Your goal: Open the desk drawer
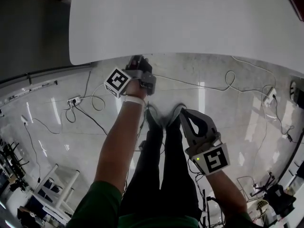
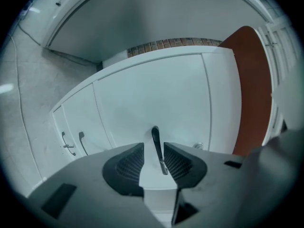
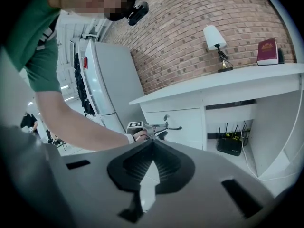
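Observation:
The white desk (image 1: 190, 23) fills the top of the head view. My left gripper (image 1: 138, 61) reaches under its front edge. In the left gripper view, the white drawer front (image 2: 156, 94) is close ahead. Its dark bar handle (image 2: 157, 146) stands between the spread jaws of the left gripper (image 2: 153, 159), and the pads do not press on it. The right gripper view shows that gripper (image 3: 156, 131) at the drawer (image 3: 187, 122) by the handle (image 3: 175, 128). My right gripper (image 1: 183, 113) hangs lower, over the person's legs, away from the desk. Its jaws (image 3: 152, 145) meet, with nothing between them.
Beside the drawer are two cabinet doors with small dark handles (image 2: 80, 141) and a brown panel (image 2: 249, 89). A lock (image 2: 198, 146) sits on the drawer front. A router (image 3: 230, 145) stands under the desk; a lamp (image 3: 214, 39) and a book (image 3: 267, 51) stand on top. Cables (image 1: 228, 80) and a power strip (image 1: 73, 100) lie on the floor.

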`<state>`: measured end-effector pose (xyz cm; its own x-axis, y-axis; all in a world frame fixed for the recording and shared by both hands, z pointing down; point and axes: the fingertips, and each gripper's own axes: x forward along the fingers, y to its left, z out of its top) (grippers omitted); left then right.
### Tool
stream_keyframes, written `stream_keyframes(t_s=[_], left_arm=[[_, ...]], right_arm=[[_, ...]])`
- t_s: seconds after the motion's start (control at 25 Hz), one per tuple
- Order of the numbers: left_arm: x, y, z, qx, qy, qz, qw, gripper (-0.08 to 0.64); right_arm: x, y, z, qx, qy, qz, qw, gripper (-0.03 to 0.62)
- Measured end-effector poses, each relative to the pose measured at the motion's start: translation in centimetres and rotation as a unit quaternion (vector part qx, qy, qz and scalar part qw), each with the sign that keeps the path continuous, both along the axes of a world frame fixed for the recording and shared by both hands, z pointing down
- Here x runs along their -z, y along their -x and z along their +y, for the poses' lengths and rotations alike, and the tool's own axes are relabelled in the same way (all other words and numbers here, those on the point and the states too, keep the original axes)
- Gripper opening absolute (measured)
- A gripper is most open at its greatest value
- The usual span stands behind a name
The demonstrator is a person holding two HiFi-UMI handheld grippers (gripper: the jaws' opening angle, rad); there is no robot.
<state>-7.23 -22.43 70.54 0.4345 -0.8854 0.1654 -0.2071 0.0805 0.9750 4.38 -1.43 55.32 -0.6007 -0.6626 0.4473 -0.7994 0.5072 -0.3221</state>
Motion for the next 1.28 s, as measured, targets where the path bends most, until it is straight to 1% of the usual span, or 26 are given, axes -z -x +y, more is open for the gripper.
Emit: stream_keyframes(t_s=[0.16, 0.28, 0.52, 0.64, 0.76, 0.92, 1.08, 1.28], left_arm=[[0.9, 0.0, -0.4, 0.017, -0.012, 0.011, 0.9997, 0.054], [1.3, 0.3, -0.2, 0.023, -0.019, 0.013, 0.9995, 0.037], [1.5, 0.6, 0.1, 0.028, -0.024, 0.026, 0.999, 0.026], [1.5, -0.5, 0.2, 0.03, -0.025, 0.039, 0.9985, 0.025], [1.3, -1.4, 1.4, 0.029, -0.02, 0.051, 0.9981, 0.025], [1.4, -1.3, 3.8, 0.025, -0.013, 0.052, 0.9983, 0.025], [1.2, -1.4, 5.5, 0.017, -0.003, 0.045, 0.9989, 0.025], [1.1, -1.3, 7.7, 0.015, 0.015, 0.05, 0.9985, 0.025]], right_arm=[[-0.2, 1.0, 0.8, 0.007, 0.011, -0.002, 1.0, 0.001], [-0.5, 1.2, 0.9, 0.006, 0.022, 0.0, 1.0, 0.0], [-0.8, 1.5, 0.6, 0.009, 0.031, -0.002, 0.999, 0.0], [-1.0, 0.5, -0.1, 0.007, 0.025, 0.001, 1.0, 0.0], [-1.0, -0.1, -0.4, 0.007, 0.022, -0.001, 1.0, 0.0], [-0.8, 0.6, -0.1, 0.014, 0.021, -0.006, 1.0, 0.0], [-0.7, 1.0, 0.3, 0.018, 0.022, -0.007, 1.0, 0.0], [-0.5, 1.7, 0.6, 0.022, 0.019, -0.009, 1.0, 0.0]])
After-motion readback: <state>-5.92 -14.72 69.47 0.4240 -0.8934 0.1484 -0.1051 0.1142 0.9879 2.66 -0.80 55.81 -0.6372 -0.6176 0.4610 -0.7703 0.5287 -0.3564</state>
